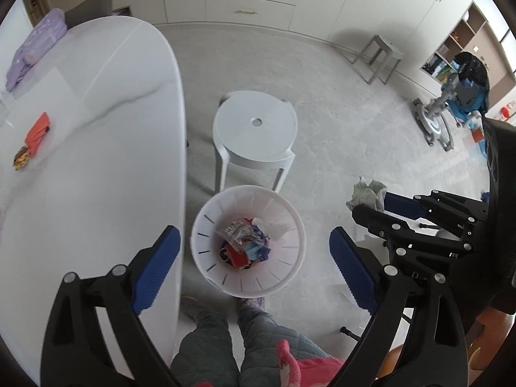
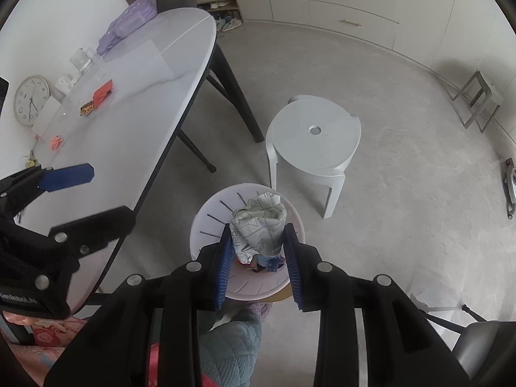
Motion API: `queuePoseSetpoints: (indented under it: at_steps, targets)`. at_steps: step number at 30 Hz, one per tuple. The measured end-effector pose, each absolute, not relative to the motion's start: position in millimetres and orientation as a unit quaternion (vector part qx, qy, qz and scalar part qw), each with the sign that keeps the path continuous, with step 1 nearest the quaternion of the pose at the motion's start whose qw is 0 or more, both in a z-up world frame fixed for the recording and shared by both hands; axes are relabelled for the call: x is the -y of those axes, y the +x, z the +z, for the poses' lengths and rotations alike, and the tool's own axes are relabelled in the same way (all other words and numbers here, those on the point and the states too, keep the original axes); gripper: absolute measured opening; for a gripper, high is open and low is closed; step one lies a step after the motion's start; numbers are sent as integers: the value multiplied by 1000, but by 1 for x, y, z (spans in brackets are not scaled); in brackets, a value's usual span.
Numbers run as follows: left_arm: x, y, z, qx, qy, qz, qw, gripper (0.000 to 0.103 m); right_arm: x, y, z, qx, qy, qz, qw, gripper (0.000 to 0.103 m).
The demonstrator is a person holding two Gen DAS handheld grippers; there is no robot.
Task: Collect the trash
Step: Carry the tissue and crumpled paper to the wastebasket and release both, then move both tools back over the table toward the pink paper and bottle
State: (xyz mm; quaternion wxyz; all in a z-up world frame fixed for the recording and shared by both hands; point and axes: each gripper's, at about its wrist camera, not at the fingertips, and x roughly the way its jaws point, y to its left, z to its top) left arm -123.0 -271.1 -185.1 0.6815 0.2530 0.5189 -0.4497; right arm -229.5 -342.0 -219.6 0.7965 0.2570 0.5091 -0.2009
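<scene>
A white slotted waste bin (image 1: 292, 258) stands on the floor beside the table and holds several wrappers (image 1: 248, 245). My left gripper (image 1: 253, 230) hangs open above it with nothing between its blue pads; in the right wrist view this left gripper (image 2: 106, 193) is at the left, over the table's edge. My right gripper (image 2: 259, 225) is shut on a crumpled printed paper (image 2: 258, 222) just over the bin (image 2: 209, 222). The same paper (image 1: 367, 192) shows in the left wrist view at the right gripper (image 1: 380, 208). An orange wrapper (image 1: 38, 132) and a snack wrapper (image 1: 21, 161) lie on the table.
The white oval table (image 1: 113, 129) fills the left, with a purple pack (image 1: 35, 48), a clock (image 2: 31, 100) and a glass jar (image 2: 82, 59) on it. A white round stool (image 1: 254, 129) stands behind the bin. A person's legs (image 1: 225, 338) are in front. A grey stool (image 1: 380, 54) is near the cabinets.
</scene>
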Motion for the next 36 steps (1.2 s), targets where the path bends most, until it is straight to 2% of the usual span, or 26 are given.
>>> queuePoseSetpoints:
  at_steps: [4,6,7,8,9,22,36]
  targets:
    - [254,-109,-175,-509,245,-430,704,90,335,-218,-228,-518,253,-179,797,35]
    - [245,-100,-170,-507,239,-422,712,90,328,-209,-236,-527,251,-163,795,46]
    - [242,-98,-169,-508,236,-417,715,90,325,-206,-239,-531,250,-158,794,65]
    - [239,-95,-168,-509,234,-414,717,90,320,-200,-243,-535,250,-155,792,90]
    - [234,-91,-166,-510,230,-410,720,90,318,-198,-245,-538,247,-160,790,100]
    - [195,-61,-152,-501,207,-380,750,90,294,-178,-261,-575,219,-169,770,100]
    - [122,0,-144,-508,159,-321,783,90,263,-118,-241,-574,187,-148,783,101]
